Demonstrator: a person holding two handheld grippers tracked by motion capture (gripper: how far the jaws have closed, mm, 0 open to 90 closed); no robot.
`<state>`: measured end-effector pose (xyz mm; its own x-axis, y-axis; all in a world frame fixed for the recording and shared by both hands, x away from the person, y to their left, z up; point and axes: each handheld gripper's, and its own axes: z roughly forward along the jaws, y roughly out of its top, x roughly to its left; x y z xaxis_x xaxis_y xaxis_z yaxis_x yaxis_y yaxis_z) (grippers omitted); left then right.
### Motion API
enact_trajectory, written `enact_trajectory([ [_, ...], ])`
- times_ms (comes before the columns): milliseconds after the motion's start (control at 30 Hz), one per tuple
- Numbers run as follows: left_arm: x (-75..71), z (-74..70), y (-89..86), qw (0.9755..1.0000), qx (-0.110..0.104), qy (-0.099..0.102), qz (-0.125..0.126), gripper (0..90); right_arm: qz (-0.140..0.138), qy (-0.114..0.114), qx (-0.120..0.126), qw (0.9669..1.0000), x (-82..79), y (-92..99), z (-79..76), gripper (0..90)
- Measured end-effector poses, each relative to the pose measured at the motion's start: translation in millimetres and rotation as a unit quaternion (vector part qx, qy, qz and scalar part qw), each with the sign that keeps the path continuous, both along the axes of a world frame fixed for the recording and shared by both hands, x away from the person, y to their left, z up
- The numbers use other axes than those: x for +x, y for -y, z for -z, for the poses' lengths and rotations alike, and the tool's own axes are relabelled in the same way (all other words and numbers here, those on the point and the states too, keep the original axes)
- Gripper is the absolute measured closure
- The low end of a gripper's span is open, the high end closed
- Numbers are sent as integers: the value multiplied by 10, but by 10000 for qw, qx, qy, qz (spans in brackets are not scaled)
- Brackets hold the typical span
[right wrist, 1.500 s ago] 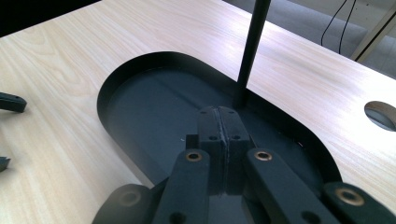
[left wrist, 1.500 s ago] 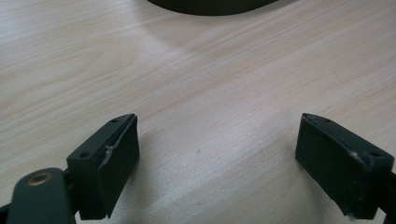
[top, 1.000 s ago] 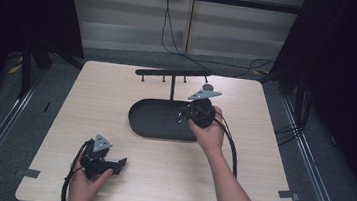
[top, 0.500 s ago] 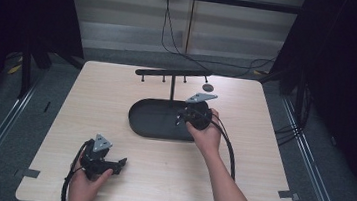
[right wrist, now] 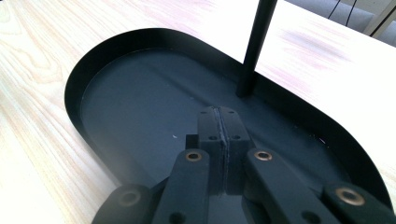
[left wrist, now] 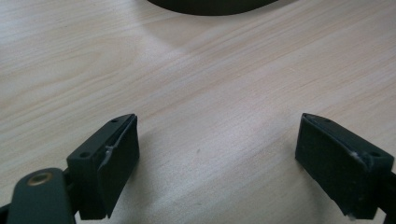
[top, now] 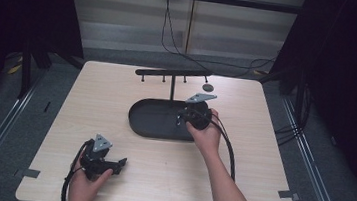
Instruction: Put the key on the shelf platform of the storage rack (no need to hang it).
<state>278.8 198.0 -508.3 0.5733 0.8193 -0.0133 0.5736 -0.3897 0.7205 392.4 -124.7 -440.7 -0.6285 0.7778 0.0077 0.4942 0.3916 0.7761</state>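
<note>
My left gripper [top: 120, 163] near front edge of table [top: 261, 154], jaws spread wide over bare wood, nothing between. My right gripper [right wrist: 219, 122] farther in, over right end of oval black tray [top: 139, 121], jaws pressed together, holding nothing I can make out. Upright post [right wrist: 254, 46] rises from tray, hook bar [top: 172, 73] on top. Small dark disc [top: 208, 87] beyond, possibly coin.

Tool [right wrist: 219, 122] with jaws pressed together over black oval tray [right wrist: 116, 42], upright post [right wrist: 254, 49] just beyond.
</note>
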Motion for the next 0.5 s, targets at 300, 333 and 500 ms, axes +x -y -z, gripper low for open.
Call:
enact_trajectory([
  [300,0,0,0,10000,0,4,0,134,-18,-25,6,10000,10,2,19,896],
  [333,0,0,0,10000,-1,2,-5,135,-9,-35,-9,10000,13,9,22,896],
  [500,0,0,0,10000,-2,4,0,134,33,-80,-100,9999,23,46,67,895],
])
